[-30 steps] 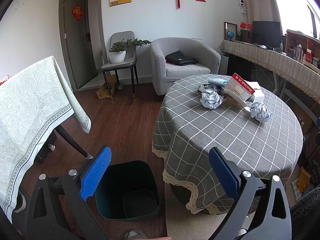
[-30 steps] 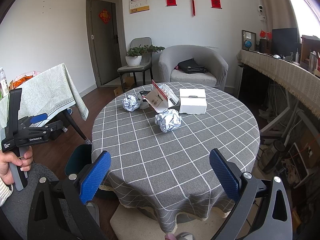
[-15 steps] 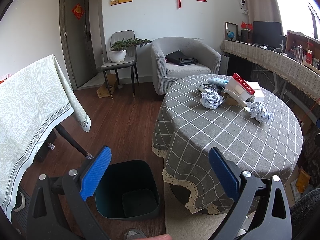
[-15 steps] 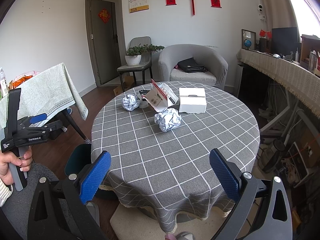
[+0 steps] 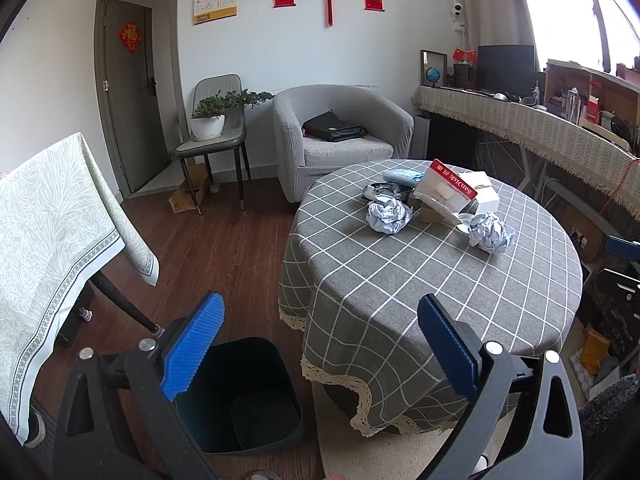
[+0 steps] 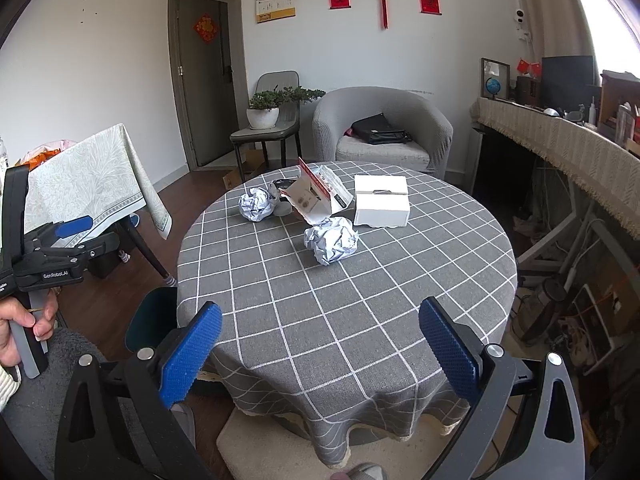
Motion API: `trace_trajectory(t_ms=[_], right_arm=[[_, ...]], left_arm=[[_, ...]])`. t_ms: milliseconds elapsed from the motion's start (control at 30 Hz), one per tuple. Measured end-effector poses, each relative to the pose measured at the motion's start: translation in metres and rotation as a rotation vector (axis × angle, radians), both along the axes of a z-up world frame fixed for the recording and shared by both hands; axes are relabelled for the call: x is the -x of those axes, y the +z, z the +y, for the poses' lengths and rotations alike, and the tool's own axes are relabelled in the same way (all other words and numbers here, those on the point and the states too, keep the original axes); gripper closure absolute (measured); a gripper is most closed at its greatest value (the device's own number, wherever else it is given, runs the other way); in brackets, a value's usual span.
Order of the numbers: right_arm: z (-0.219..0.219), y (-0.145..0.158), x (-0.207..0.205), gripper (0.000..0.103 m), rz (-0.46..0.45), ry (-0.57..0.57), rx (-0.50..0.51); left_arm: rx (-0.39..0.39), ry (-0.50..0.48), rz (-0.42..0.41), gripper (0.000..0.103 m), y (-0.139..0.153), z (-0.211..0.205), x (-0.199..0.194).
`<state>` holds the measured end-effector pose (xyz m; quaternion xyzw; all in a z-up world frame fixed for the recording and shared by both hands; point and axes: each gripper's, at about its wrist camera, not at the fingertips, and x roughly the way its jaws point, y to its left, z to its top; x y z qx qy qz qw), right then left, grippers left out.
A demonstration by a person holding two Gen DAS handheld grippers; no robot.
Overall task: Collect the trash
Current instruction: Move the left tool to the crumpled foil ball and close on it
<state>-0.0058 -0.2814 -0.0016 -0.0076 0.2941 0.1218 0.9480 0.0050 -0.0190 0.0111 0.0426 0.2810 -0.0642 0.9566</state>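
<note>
Two crumpled paper balls lie on the round grey checked table (image 6: 360,300): one nearer the middle (image 6: 330,243) (image 5: 490,233) and one farther left (image 6: 256,209) (image 5: 389,212). An opened red-and-white carton (image 6: 318,196) (image 5: 446,190) lies between them. A dark green bin (image 5: 244,396) stands on the floor at the table's left, with its edge (image 6: 150,320) showing in the right wrist view. My left gripper (image 5: 320,344) hangs open above the bin and the table's edge. My right gripper (image 6: 320,344) is open over the table's near side, well short of the paper. Both hold nothing.
A white box (image 6: 382,205) sits behind the nearer ball. A second table with a pale patterned cloth (image 5: 52,232) stands at the left. A grey armchair (image 5: 340,136) and a chair with a potted plant (image 5: 212,120) are at the back, and a long covered counter (image 6: 560,148) runs along the right.
Both views have shifted only slightly. Nothing has been taken hold of, and both grippers stay open.
</note>
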Motion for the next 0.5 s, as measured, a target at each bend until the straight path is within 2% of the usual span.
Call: trace_trajectory(t_ms=[67,167,367,500], right_arm=[[0.003,-0.003,-0.008,0.003,0.012,0.006,-0.004],[0.01,-0.005,-0.02,0.005,0.017,0.019,0.006],[0.017,-0.011,-0.051,0.015,0.041,0.023,0.017],[0.018,-0.016,-0.071,0.021,0.05,0.023,0.021]], left_arm=[[0.014,-0.021,0.002,0.005,0.002,-0.004,-0.007],[0.019,-0.051,0.004,0.016,0.004,-0.011,-0.022],[0.032,-0.111,0.038,0.024,-0.005,-0.024,-0.055],[0.033,-0.145,0.049,0.025,-0.013,-0.032,-0.077]])
